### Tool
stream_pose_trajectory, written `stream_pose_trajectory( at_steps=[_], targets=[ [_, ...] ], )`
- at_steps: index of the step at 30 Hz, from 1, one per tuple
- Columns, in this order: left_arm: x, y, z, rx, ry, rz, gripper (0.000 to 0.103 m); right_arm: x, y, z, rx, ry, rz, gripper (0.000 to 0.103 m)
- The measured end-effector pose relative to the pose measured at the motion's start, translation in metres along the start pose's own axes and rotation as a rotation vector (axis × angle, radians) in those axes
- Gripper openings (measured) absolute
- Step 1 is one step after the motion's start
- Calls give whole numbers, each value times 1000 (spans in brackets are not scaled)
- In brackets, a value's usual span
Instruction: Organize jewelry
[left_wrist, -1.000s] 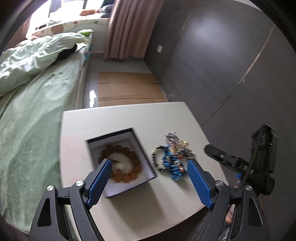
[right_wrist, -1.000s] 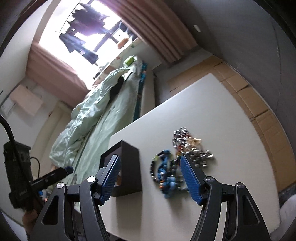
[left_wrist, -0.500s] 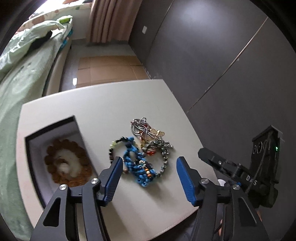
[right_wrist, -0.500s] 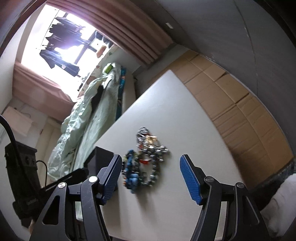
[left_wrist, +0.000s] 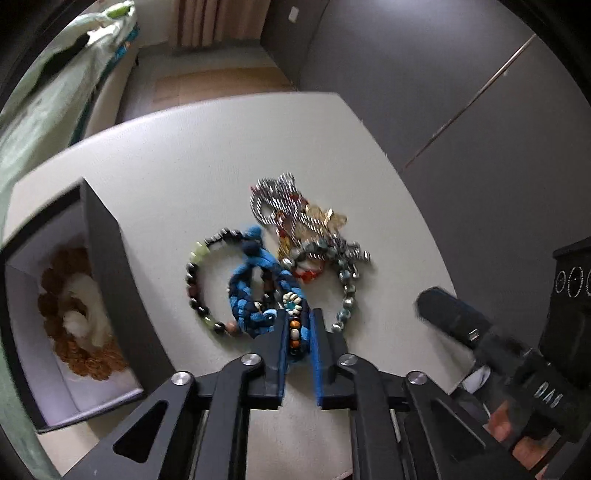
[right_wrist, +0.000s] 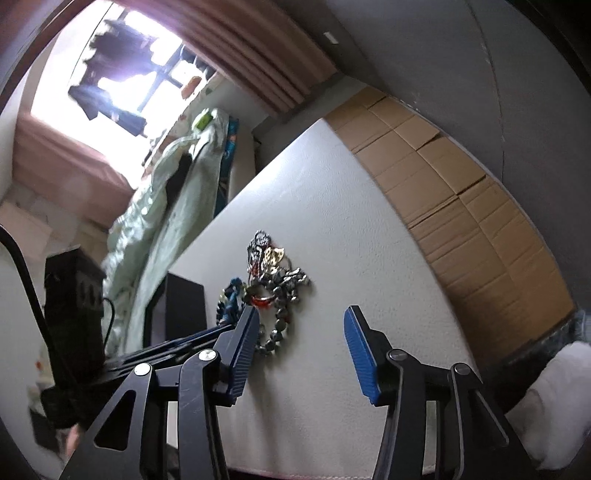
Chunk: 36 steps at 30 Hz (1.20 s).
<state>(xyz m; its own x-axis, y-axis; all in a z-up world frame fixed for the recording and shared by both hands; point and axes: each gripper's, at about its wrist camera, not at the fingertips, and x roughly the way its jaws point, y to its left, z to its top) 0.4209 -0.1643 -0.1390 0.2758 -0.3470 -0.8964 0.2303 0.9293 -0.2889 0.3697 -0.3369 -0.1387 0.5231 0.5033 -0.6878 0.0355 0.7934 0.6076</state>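
A white table (left_wrist: 192, 155) carries a black box (left_wrist: 110, 258) beside tangled jewelry (left_wrist: 280, 258)

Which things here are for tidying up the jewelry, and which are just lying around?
For the job:
left gripper, shut on the blue braided bracelet
dark bead bracelet
tangled silver chains
black box, holding a brown bead bracelet
right gripper, open, holding nothing

Just lying about:
green bedding
cardboard on the floor
curtain

Blue braided bracelet (left_wrist: 258, 291); black box (left_wrist: 107, 254); white table (left_wrist: 192, 155).
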Motion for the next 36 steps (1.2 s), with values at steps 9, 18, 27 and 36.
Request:
stream_pose_trajectory(
  at_steps=[9, 18, 27, 36],
  targets=[
    [-53, 18, 4, -8, -100, -19, 10, 23, 22, -4, -88, 64, -41, 45],
    [-86, 31, -2, -31, -172, -58, 10, 37, 44, -9, -179, 73, -141, 41],
    [-116, 58, -7, -62, -217, -72, 10, 59, 67, -11, -272, 88, -329, 36],
    [-117, 92, -3, -97, -215, -62, 11, 64, 91, -21, -408, 88, -369, 10]
  ],
)
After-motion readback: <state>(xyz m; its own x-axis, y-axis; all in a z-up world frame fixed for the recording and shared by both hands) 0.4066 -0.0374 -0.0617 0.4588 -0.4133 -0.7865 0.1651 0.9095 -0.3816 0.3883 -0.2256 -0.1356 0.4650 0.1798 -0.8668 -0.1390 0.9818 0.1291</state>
